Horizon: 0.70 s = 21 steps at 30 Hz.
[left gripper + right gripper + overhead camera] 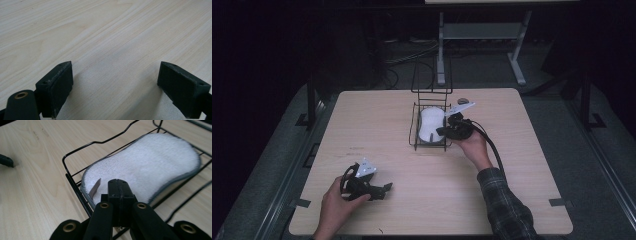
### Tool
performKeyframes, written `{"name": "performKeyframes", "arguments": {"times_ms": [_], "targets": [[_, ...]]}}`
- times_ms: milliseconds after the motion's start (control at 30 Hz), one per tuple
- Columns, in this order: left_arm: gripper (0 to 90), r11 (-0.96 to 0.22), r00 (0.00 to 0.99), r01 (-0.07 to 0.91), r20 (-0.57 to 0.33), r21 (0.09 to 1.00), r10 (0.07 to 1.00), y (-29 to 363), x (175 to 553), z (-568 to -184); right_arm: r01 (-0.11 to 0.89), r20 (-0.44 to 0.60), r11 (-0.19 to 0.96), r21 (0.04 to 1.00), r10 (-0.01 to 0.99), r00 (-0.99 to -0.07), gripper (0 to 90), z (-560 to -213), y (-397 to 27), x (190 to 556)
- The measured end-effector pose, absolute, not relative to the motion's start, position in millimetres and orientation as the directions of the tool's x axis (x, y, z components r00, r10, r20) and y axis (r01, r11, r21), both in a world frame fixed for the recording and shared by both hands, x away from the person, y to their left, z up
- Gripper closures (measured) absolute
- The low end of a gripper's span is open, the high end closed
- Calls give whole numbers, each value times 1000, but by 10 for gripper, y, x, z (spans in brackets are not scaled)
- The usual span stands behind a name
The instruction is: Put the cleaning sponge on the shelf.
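White sponge point(147, 167) lies in our rack point(75, 153); right gripper point(117, 188) jaws closed, empty, over it; left gripper point(115, 87) jaws wide, empty.

White sponge point(150, 167) with grey edging sits in the black wire rack point(75, 182); pale wood-grain table point(387, 125) beneath; plaid sleeve point(507, 205) beside the rack.

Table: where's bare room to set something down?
Free: the table's far-left stretch, left of the wire rack; the near middle between left gripper and the right forearm; the right edge. Crowded: rack with white sponge, right gripper at it.
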<state>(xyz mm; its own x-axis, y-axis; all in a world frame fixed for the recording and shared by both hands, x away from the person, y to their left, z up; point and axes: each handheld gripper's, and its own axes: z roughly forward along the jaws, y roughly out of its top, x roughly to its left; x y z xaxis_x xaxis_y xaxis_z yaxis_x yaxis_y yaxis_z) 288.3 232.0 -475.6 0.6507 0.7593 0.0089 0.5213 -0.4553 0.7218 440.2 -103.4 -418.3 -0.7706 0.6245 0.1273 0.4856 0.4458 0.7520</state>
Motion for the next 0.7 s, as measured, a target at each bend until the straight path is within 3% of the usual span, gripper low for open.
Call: {"name": "performKeyframes", "arguments": {"times_ms": [100,200,467,700], "targets": [[124,-457,652,521,10,721,758,2321,2883,-4755,483,127,429,763,633,-764,891,-4141,-1129,4370],[124,-455,652,522,7,722,759,2320,2883,-4755,484,123,418,769,646,-753,811,-4104,-1234,4324],[124,-454,651,522,7,722,759,2319,2882,-4755,518,135,369,772,700,-701,502,-4077,-1510,4140],[124,-453,651,521,7,723,759,2319,2883,-4756,545,148,313,777,751,-643,303,-4135,-1769,3936]]}}
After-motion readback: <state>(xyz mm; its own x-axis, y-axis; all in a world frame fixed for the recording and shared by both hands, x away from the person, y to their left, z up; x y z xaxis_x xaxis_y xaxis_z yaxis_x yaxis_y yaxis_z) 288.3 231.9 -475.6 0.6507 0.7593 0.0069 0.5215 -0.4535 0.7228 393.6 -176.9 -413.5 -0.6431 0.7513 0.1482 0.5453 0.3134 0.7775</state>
